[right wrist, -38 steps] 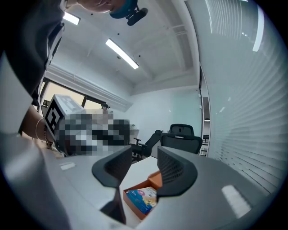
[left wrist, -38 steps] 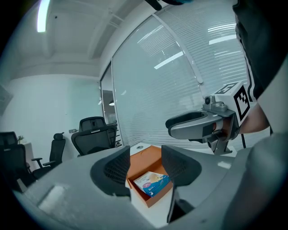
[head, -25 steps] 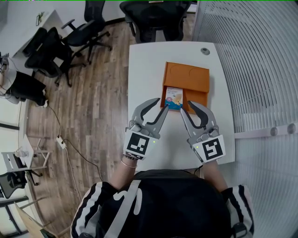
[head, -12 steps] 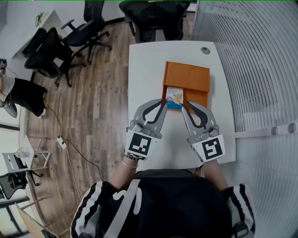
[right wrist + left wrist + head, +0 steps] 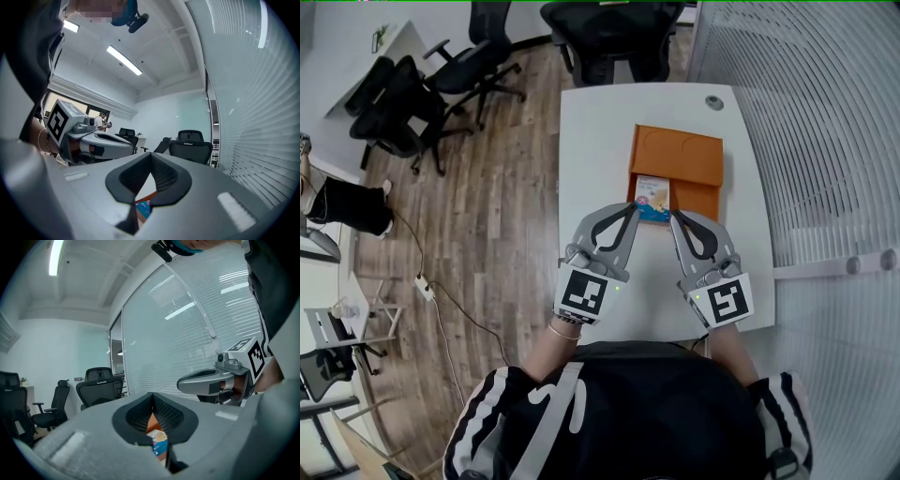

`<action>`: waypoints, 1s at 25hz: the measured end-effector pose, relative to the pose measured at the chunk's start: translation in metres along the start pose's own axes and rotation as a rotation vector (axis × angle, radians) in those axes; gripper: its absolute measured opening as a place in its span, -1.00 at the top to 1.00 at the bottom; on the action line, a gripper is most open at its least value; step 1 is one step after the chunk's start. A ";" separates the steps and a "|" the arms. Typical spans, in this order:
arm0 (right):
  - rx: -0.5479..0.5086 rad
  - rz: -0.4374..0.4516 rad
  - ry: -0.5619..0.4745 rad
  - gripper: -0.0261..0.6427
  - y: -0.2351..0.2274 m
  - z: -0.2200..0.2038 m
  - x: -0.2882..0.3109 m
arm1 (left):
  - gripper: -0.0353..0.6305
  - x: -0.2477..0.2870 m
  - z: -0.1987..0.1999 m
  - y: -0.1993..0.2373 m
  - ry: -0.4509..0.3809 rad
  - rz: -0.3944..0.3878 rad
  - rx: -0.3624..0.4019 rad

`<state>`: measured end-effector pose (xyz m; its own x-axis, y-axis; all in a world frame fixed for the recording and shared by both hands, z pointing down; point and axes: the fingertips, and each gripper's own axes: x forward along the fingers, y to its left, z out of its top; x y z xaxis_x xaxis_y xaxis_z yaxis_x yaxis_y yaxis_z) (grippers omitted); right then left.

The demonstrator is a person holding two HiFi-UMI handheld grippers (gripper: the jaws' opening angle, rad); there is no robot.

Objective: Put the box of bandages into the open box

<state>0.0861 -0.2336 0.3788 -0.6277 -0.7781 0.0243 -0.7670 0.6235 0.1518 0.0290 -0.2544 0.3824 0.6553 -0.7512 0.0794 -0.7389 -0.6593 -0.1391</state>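
Lying lengthwise away from person (image 5: 628, 412), bandage box (image 5: 652, 195) in orange open box (image 5: 694, 159); L gripper (image 5: 632, 207), R gripper (image 5: 673, 217) both closed, empty

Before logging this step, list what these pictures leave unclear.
- Head view: print on the box of bandages, too small.
- Head view: grey disc on the table, too small to identify.
- Gripper views: shut left claw and right claw cover most of that box.

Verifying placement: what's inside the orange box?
The bandage box lies at the orange box's near end; the rest looks bare. What's under it is covered; whether it sits fully inside is unclear.
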 end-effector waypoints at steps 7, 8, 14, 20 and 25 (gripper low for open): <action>-0.002 -0.007 -0.001 0.93 0.002 0.000 -0.001 | 0.89 -0.003 -0.003 0.001 0.003 0.004 -0.005; -0.003 -0.010 -0.001 0.93 0.002 0.001 -0.002 | 0.89 -0.003 -0.003 0.001 0.003 0.005 -0.006; 0.017 -0.020 -0.001 0.93 0.000 -0.002 -0.002 | 0.89 -0.006 -0.002 0.004 -0.002 0.013 -0.007; 0.031 -0.026 0.000 0.93 -0.001 -0.002 -0.001 | 0.89 -0.007 -0.004 0.005 0.002 0.013 -0.008; 0.036 -0.029 -0.002 0.93 -0.002 -0.002 -0.001 | 0.89 -0.006 -0.003 0.006 -0.001 0.016 -0.009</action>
<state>0.0891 -0.2341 0.3806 -0.6054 -0.7957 0.0183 -0.7891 0.6030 0.1171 0.0201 -0.2538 0.3845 0.6437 -0.7615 0.0764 -0.7505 -0.6476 -0.1318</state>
